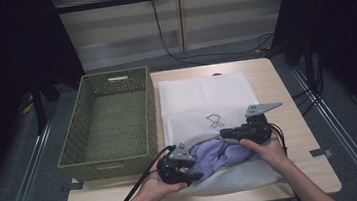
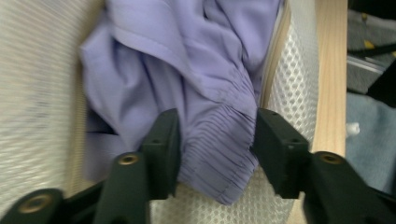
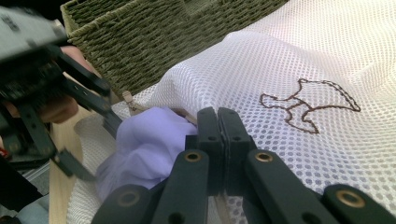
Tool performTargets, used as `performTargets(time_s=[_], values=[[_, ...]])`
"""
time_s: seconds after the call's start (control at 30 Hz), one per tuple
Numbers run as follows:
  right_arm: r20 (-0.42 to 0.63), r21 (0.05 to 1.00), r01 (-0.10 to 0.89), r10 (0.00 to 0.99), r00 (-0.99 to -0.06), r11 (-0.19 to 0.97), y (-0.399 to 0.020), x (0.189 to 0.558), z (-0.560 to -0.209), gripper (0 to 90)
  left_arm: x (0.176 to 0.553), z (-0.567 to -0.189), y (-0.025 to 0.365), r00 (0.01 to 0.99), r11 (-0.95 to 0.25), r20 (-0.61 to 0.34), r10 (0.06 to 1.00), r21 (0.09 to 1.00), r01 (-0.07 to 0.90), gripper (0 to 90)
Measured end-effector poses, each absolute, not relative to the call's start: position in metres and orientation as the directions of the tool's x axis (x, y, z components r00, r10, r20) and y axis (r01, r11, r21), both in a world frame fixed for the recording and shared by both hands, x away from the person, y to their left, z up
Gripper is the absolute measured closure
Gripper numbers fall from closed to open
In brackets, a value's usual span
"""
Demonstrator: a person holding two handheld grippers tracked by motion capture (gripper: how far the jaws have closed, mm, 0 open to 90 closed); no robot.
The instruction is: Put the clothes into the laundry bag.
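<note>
Broadly, my desk [image 1: 289, 119] is a pale wooden top, and the biggest thing on it is the woven green basket [image 1: 109, 123], sitting at about nine o'clock from the middle, with its hollow showing nothing but its own woven floor. Just beside it, from the centre toward six o'clock, lies the white mesh laundry bag [image 1: 206, 97], flat, with a small dark outline sewn on it. Its mouth faces me at six o'clock, and the purple garment [image 1: 217, 154] sits bunched in that mouth, partly inside the mesh.

My forearms come in from six o'clock and angle toward each other over the bag's mouth. My left hand carries the left claw [image 2: 215, 140] at about seven o'clock, pointing across at the cloth; its jaws stand either side of a pleated fold of the purple garment, the fold filling the gap, and the pads appear to press it. My right hand holds the right claw [image 3: 218, 140] at about five o'clock, jaws pressed tight together at the bag's upper edge beside the purple cloth; I cannot tell whether mesh is pinched between them.
</note>
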State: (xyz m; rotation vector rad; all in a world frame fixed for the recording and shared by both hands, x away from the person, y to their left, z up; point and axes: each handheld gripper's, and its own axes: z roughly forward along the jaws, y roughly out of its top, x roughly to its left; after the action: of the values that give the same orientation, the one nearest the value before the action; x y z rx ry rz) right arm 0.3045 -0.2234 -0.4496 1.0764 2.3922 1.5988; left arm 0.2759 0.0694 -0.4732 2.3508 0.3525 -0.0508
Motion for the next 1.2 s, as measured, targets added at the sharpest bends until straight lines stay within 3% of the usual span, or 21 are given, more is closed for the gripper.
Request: performTargets(time_s=[0.17,0.3,0.43,0.5,0.6,0.93,1.2], values=[[0.310,0.834,0.508,0.580,-0.753,0.214,-0.224,0.305,-0.450,89.7,0.275,-0.480,0.061,0.964,-0.704,-0.128,0.233,0.661,0.259,40.2],[0.308,0.834,0.507,0.578,-0.756,0.219,-0.223,0.305,-0.450,89.7,0.272,-0.483,0.057,0.969,-0.732,-0.070,0.235,0.643,0.224,39.9],[0.308,0.833,0.508,0.579,-0.755,0.219,-0.223,0.305,-0.450,89.7,0.272,-0.481,0.055,0.971,-0.758,-0.015,0.239,0.623,0.196,56.7],[0.307,0.833,0.508,0.581,-0.754,0.220,-0.222,0.305,-0.450,89.7,0.273,-0.479,0.055,0.965,-0.742,-0.039,0.261,0.631,0.226,67.0],[0.310,0.832,0.510,0.579,-0.754,0.219,-0.222,0.305,-0.450,89.7,0.277,-0.476,0.055,0.962,-0.721,-0.059,0.266,0.650,0.239,74.7],[0.318,0.841,0.504,0.572,-0.756,0.198,-0.222,0.305,-0.444,89.7,0.290,-0.452,0.038,0.958,-0.656,-0.072,0.277,0.715,0.243,78.0],[0.323,0.846,0.499,0.566,-0.759,0.186,-0.222,0.304,-0.441,89.7,0.303,-0.454,0.018,0.959,-0.670,-0.074,0.273,0.701,0.245,78.0]])
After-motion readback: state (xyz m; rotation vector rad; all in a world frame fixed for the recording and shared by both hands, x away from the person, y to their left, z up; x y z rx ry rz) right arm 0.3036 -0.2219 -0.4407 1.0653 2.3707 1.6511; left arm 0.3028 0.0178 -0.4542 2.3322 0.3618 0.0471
